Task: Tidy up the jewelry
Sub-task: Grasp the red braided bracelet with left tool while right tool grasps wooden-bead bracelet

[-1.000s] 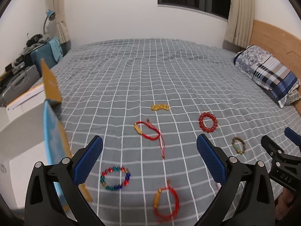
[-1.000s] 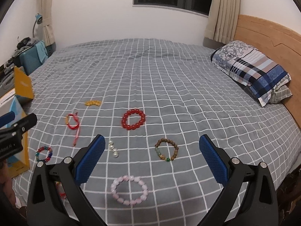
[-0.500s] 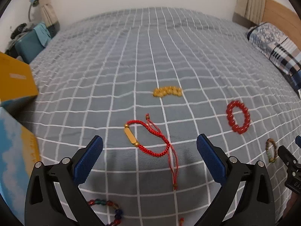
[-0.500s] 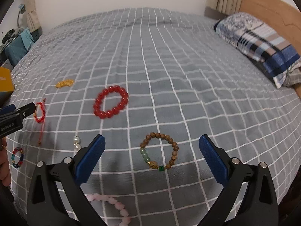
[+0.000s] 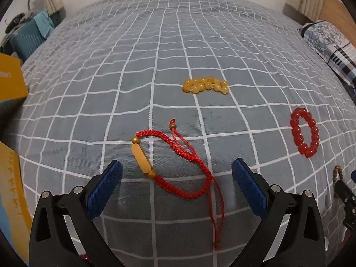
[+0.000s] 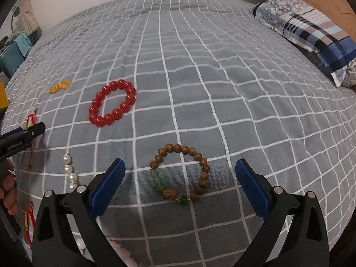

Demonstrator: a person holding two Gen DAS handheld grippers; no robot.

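A red cord bracelet with a gold tube lies on the grey checked bedspread. My left gripper hovers open just above it, one blue pad on each side and neither touching. In the right wrist view, a wooden bead bracelet with green beads lies between the pads of my right gripper. Its jaws are wide and closing, and the pads are clear of the beads. A red bead bracelet and a yellow bead bracelet lie farther up the bed.
A pearl string, a pink bead bracelet and a second red cord bracelet lie near the bed's front edge. A yellow and blue box stands at the left. A plaid pillow lies against the wooden headboard on the right.
Both grippers have sunk toward the bed and tilted downward. The red cord bracelet now sits between the left pads. The wooden bead bracelet sits closer between the right pads.
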